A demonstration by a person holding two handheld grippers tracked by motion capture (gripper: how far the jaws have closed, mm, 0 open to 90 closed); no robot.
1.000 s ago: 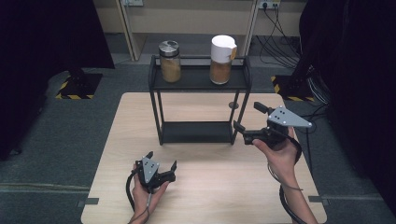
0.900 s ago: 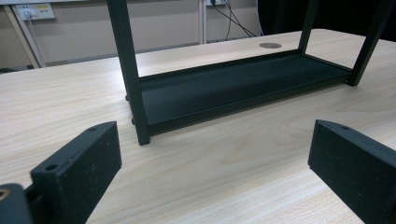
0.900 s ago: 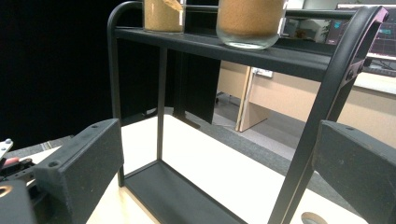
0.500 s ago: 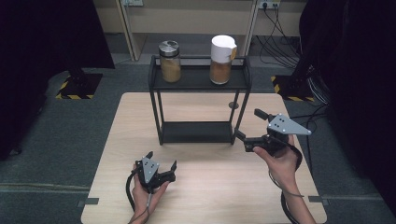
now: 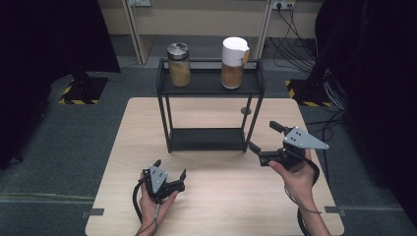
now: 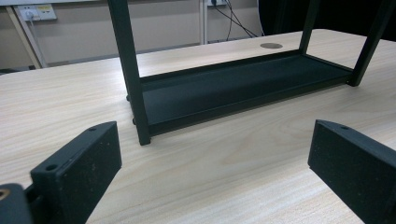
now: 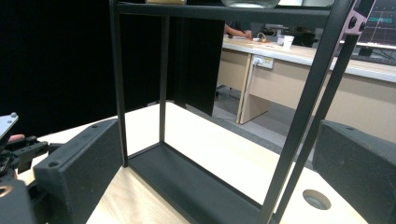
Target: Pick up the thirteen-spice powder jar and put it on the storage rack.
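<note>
On the pale wooden desk (image 5: 216,196): left gripper (image 5: 170,175) and right gripper (image 5: 264,139) gaping empty, nearing rigid black metal two-tier rack (image 5: 209,83); posts offering firmest hold, though slippery.

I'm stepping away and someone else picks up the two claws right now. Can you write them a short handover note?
Left claw: open, holding nothing, low over the near left part of the table.
Right claw: open, holding nothing, beside the right front leg of the black rack, aimed at it.
Things: steel-lidded jar and white-lidded jar, both with brown contents, stand upright on the rack's top shelf. The bottom shelf is bare.
Done: nothing is gripped and both jars are on the rack.
Left: probably a jar pickup. The white-lidded jar is nearer the right claw.
</note>
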